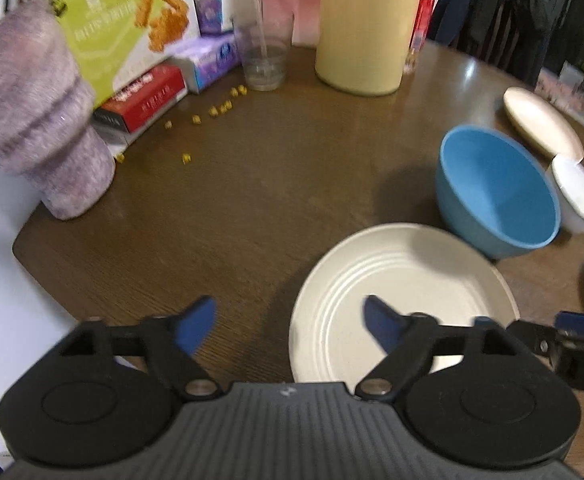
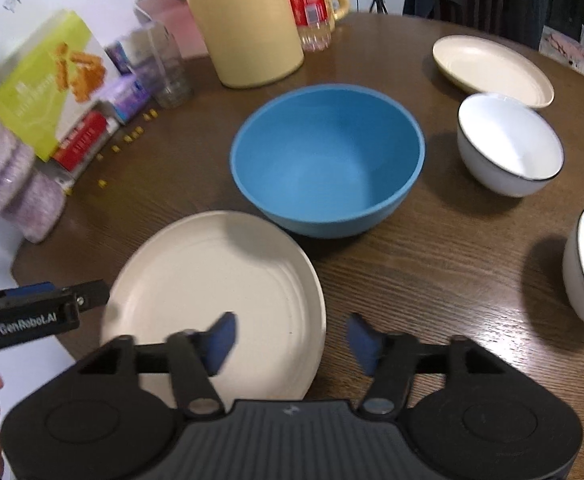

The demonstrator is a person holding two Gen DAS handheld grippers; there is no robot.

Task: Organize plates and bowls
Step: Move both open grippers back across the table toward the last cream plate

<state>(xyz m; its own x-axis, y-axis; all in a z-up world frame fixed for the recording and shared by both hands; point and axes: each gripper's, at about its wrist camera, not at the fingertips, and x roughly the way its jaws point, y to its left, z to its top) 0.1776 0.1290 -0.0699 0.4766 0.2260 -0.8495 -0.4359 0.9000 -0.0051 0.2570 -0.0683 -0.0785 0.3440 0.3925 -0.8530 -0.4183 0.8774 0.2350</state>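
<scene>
My left gripper (image 1: 289, 326) and right gripper (image 2: 292, 340) both stand wide open, holding nothing. The cream plate (image 2: 211, 280) lies lower centre on the table (image 2: 432, 264), the blue bowl (image 2: 328, 160) just beyond it.

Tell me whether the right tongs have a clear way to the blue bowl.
Probably yes. The right tongs are open and empty, hanging over the near cream plate's edge; the blue bowl sits just beyond, with nothing standing between.
</scene>
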